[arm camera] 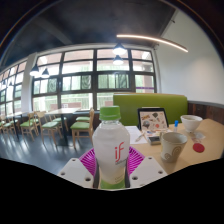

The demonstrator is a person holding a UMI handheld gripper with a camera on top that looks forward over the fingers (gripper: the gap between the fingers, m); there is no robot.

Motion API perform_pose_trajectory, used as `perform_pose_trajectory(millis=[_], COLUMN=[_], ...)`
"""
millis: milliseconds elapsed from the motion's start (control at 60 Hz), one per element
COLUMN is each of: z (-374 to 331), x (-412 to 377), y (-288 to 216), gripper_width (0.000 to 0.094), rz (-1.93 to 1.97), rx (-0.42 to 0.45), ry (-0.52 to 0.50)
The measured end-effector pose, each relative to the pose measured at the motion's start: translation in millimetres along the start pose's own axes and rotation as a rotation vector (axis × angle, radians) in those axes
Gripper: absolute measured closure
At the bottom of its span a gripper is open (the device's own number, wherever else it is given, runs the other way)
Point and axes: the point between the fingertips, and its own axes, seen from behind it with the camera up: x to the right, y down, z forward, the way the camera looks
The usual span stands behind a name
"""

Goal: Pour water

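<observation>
Gripper (112, 172): clamped on water bottle (112, 148), upright. Paper cup (172, 146) ahead on table (205, 135); tilt slowly over it.

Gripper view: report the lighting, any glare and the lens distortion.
Gripper view: daylight from the windows backlights the room, leaving the bottle between the gripper fingers evenly lit; the ceiling light strip glares brightly; the wide-angle lens bends the window frames and strip into curves.
</observation>
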Motion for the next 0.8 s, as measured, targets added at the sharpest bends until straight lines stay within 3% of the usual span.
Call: perform_pose_trajectory(millis=[117, 200, 300, 433, 633, 800], z=[17.2, 43.3, 40.2, 43.0, 58.8, 52.8], x=[-9.0, 0.2, 19.7, 54.7, 85.0, 96.6], y=[-40.7, -61.3, -90.5, -96.1, -103.2, -107.0], gripper_width=[0.0589, 0.0588, 0.0588, 0.0589, 0.0587, 0.0588], rz=[0.23, 0.526, 0.907, 1.288, 1.848, 2.042], rx=[0.035, 0.047, 0.042, 0.014, -0.039, -0.045], ry=[-0.053, -0.157, -0.207, -0.279, -0.48, -0.517])
